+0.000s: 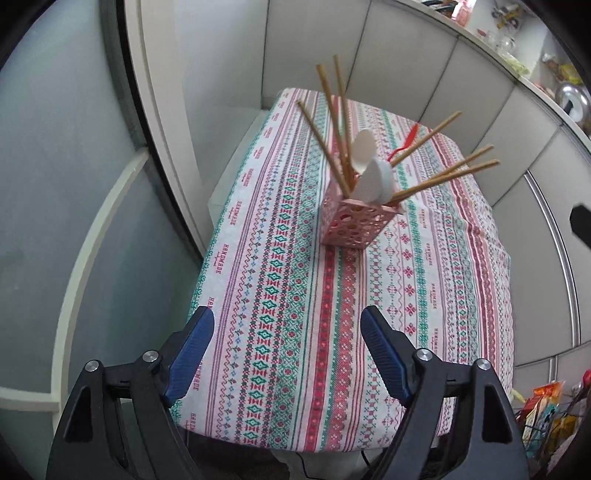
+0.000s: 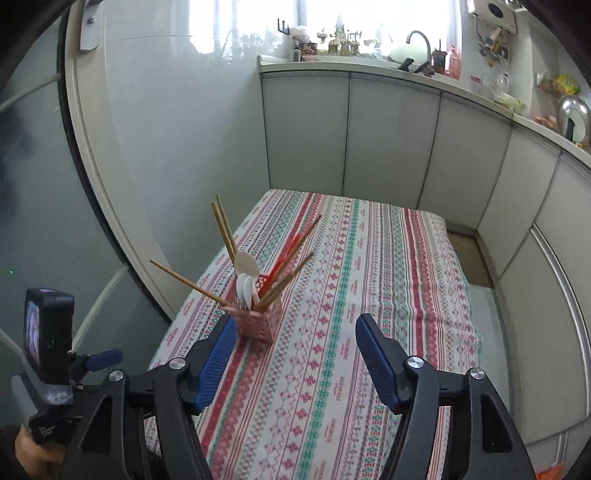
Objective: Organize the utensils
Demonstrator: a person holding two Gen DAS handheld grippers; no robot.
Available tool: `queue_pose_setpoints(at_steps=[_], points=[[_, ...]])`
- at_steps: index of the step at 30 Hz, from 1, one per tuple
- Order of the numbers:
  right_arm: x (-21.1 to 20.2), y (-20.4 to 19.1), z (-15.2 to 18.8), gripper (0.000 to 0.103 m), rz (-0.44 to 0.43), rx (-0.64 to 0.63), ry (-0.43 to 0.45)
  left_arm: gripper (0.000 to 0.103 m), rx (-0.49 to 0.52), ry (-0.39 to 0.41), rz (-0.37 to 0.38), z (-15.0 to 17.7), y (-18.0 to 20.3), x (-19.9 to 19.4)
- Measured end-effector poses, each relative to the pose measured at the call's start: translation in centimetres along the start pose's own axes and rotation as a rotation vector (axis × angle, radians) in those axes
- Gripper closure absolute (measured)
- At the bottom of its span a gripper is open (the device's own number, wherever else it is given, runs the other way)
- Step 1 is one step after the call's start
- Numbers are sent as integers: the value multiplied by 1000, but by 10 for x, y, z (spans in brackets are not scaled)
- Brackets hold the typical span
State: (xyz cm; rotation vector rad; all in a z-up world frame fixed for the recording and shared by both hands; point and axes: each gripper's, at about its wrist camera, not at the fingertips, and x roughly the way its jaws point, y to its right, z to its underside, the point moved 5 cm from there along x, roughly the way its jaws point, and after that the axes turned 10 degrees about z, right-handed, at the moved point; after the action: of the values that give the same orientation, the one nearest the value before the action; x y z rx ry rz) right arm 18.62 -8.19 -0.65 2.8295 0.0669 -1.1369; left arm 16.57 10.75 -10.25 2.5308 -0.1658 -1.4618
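The pink holder (image 1: 352, 221) is standing upright on the patterned tablecloth (image 1: 424, 295), carrying wooden chopsticks (image 1: 334, 114), white spoons (image 1: 369, 173) and a red utensil (image 1: 408, 142). Left gripper (image 1: 287, 323) and right gripper (image 2: 295, 332) are hanging wide open and empty, both short of the holder

Home kitchen: cabinets (image 2: 391, 144) under a cluttered counter (image 2: 369, 64) with a tap (image 2: 419, 38) by a window (image 2: 332, 14), beside a cloth-covered tabletop (image 2: 369, 295).
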Motion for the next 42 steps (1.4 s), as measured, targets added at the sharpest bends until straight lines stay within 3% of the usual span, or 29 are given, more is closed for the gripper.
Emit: queue_pose_setpoints(at_steps=[3,6,8,13,16,21,42], points=[[-14,20,21,24,15,47,-22,17,46,33,-18,9,16,-22],[-33,37,42,17,27,96,-28,13,75,52,18,17,33,-44],[-48,46,54,16,51,113,-24,6,110,104,29,23,48,-68],[-102,65,62,0,114,126,40,0,194,239,6,42,79,-125],[-142,76,66,0,156,145,117,0,233,286,-2,51,94,-148],[-178,85,75,0,210,140,163,0,249,339,-23,61,109,-169],[-170,77,87,0,208,98,128,0,237,358,-29,62,111,-179]])
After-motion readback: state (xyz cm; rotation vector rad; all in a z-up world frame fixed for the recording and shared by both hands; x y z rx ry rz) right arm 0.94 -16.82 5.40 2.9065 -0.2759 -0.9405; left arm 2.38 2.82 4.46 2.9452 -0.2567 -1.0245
